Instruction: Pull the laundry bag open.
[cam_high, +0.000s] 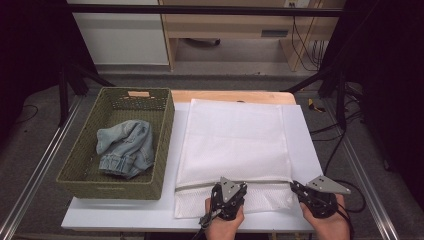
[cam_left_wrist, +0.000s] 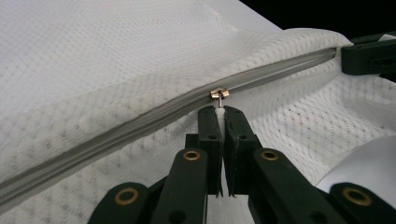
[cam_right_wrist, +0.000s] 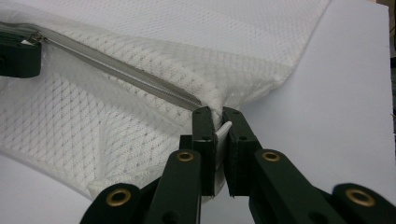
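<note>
- High view: a white mesh laundry bag (cam_high: 235, 150) is laid flat on a white board (cam_high: 120, 215) covering the table, just to the right of a green woven basket (cam_high: 165, 145) in which a crumpled piece of denim clothing (cam_high: 125, 147) is held. The bag's near edge is met by two grippers. The left gripper (cam_high: 229, 196) is placed at the middle of the zipper line, and the right gripper (cam_high: 300, 189) at the bag's near right corner. From this height the jaws' tips are too small for their state to be judged. The hands are cut off by the bottom edge.
- Left gripper view: the grey zipper (cam_left_wrist: 140, 123) is seen running slantwise across the mesh. The small metal zipper slider (cam_left_wrist: 219, 94) sits directly ahead of the left gripper (cam_left_wrist: 220, 111), whose jaws are pressed together on the slider's pull tab. The tab itself is mostly hidden between the pads. The other gripper's dark jaw is seen at the upper right, at the zipper's end, cut off by the frame.
- Right gripper view: the right gripper (cam_right_wrist: 218, 115) is closed on the bag's corner fabric just past the zipper's end (cam_right_wrist: 194, 101); a white strip is pinched between the pads. How much cloth is caught cannot be made out. The left gripper's jaw is seen at the far left, partly cut off.
</note>
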